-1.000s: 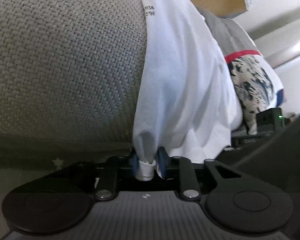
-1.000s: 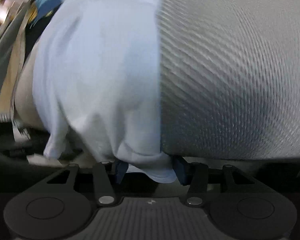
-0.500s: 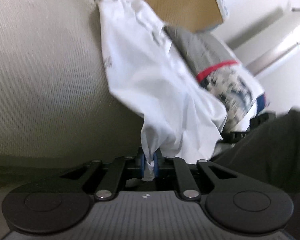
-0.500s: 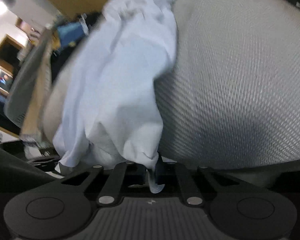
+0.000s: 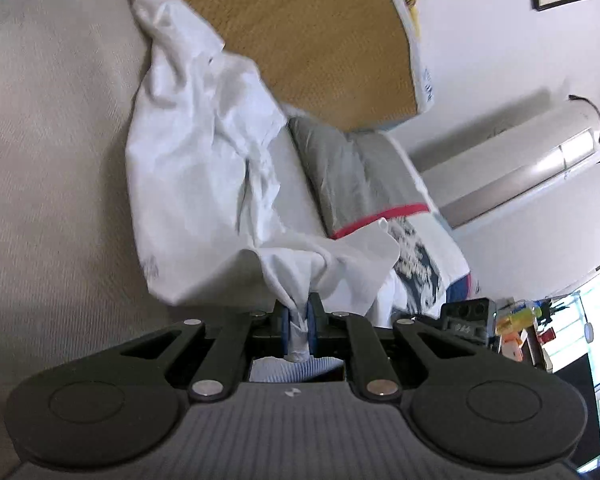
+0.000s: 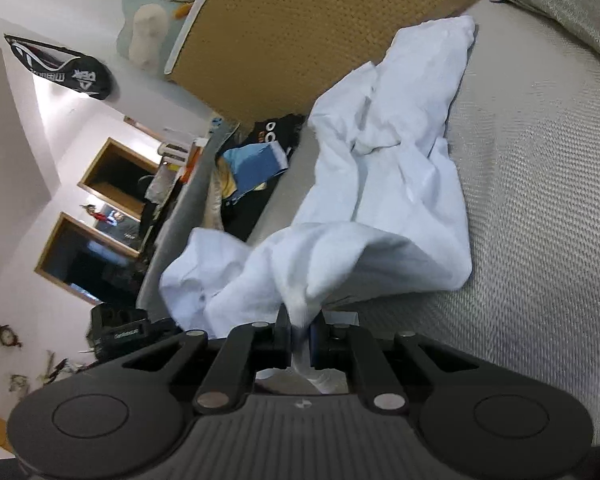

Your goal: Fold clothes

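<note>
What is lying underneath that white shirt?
The white shirt lies mostly on the beige woven cushion. Its right edge overlaps a grey garment with a red stripe. Anything directly beneath its crumpled middle is covered, so it cannot be seen.

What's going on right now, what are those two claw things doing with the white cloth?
Left gripper shut on white garment. Right gripper shut on it too. Garment bunched, trailing across the beige couch. Gray printed clothing lies alongside.
</note>
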`<state>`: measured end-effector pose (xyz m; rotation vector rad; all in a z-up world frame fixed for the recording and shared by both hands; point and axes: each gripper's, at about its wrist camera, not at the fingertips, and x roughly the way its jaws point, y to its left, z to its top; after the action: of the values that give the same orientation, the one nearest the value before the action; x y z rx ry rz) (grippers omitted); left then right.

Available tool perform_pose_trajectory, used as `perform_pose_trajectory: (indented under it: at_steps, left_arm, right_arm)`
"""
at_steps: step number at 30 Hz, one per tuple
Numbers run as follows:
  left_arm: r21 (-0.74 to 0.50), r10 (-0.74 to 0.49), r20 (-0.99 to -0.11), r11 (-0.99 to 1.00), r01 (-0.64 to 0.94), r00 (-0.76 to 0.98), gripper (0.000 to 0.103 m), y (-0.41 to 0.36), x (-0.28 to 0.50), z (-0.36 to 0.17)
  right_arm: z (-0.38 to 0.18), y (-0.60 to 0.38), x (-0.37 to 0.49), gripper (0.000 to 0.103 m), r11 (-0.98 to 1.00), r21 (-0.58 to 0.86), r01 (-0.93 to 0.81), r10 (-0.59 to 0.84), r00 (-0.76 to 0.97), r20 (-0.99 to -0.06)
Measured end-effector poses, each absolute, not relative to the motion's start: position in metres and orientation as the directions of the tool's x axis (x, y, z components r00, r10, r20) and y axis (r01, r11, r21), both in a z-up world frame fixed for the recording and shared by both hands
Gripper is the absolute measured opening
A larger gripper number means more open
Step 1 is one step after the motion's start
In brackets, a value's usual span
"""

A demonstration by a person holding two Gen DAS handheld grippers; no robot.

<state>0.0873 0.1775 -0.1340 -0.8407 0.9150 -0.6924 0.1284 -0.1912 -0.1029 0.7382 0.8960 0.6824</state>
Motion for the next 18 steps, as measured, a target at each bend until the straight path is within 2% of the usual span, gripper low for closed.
perform_pose_trajectory:
  at_steps: [7,9,14,18]
  left_arm:
    - [-0.879,-0.831,-0.398,0.467,0.097,0.389,0.01,0.181,0.066,-0.131]
    - [-0.878,-0.829,-0.397,0.468,0.101,0.393,0.01,0.181,0.061,-0.123]
    - [-0.798,-0.74,-0.468,0.589,0.13,0.483,0.01,0.181,0.061,-0.088]
    - [-0.835,-0.724,-0.429,0.546,0.071,0.54,0.01,0.183,0.084,-0.081]
  right_arm:
    - [-0.088,-0.221,0.1,0.009,0.48,0.858,-0.181,0.821,0.438,-0.367]
    - [-0.078,-0.221,0.094,0.009,0.489,0.851,-0.193,0.818,0.441,-0.37]
    - [-0.048,-0.208,0.093,0.008,0.567,0.777,-0.273,0.786,0.462,-0.411]
    - [-0.027,-0.194,0.116,0.008,0.593,0.742,-0.314,0.768,0.498,-0.403]
